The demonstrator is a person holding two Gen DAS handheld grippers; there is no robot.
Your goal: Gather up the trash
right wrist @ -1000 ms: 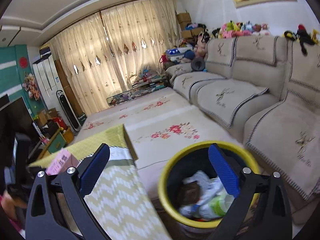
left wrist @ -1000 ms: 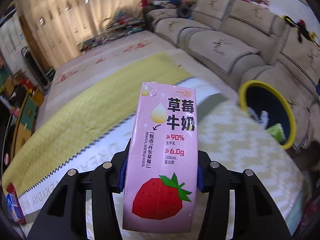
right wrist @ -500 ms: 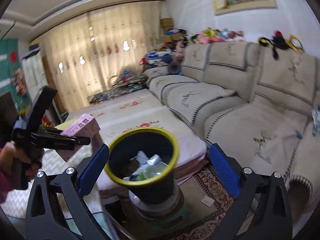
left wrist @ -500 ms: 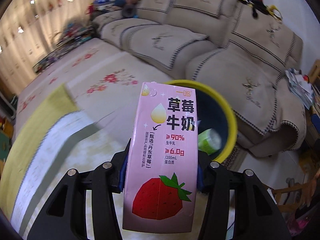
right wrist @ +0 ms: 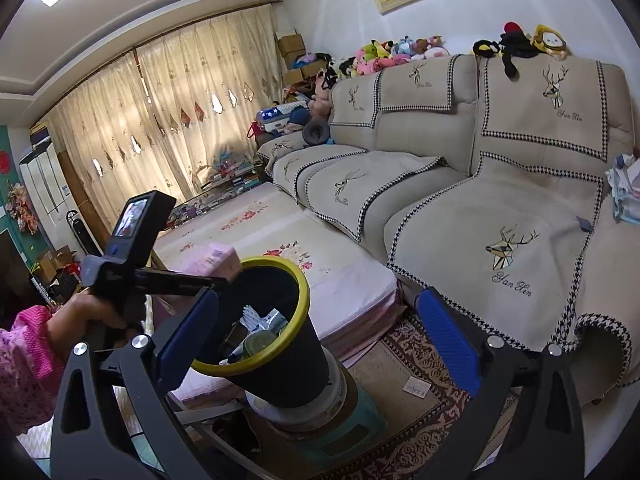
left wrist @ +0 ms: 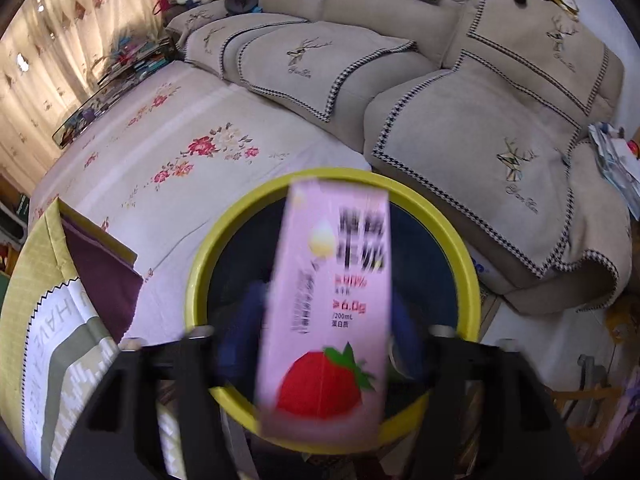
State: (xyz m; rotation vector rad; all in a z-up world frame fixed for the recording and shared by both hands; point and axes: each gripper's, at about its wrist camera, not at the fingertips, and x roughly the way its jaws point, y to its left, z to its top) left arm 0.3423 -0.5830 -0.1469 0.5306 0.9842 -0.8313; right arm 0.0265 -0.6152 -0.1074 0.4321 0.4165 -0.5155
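Room: a living room is showing, with cream curtains (right wrist: 160, 120) glowing at the far window and a beige sofa with houndstooth-trimmed covers (right wrist: 520, 220) running along the right wall.
Right gripper (right wrist: 318, 300): it is hovering nearest the camera, its blue-padded fingers (right wrist: 448, 344) standing wide apart and holding nothing.
Bin: a black round bin with a yellow rim (right wrist: 292, 372) is sitting just beyond those fingers, perched on a teal stool (right wrist: 352, 432) over a patterned red-brown rug (right wrist: 400, 360).
Bin contents: crumpled wrappers and a greenish container (right wrist: 260, 324) are lying inside.
Left gripper (left wrist: 324, 320): a hand (right wrist: 88, 316) in a pink knitted sleeve (right wrist: 20, 360) is holding it out over the bin's rim.
Milk carton: the pink strawberry milk carton (left wrist: 324, 300) is hanging tilted between the left fingers (left wrist: 244, 320), directly above the bin's open mouth.
Left grip: motion blur is smearing the carton and the pads, so I cannot tell whether the fingers are pressing the carton or standing off it.
Table: a table under a yellow-green and zigzag cloth (left wrist: 24, 280) is lying to the left of the bin.
Beyond the bin: a low surface under a white floral cover (left wrist: 200, 160) is stretching between the table and the sofa.
Far back: plush toys (right wrist: 392, 50) are crowding the top of the sofa back.
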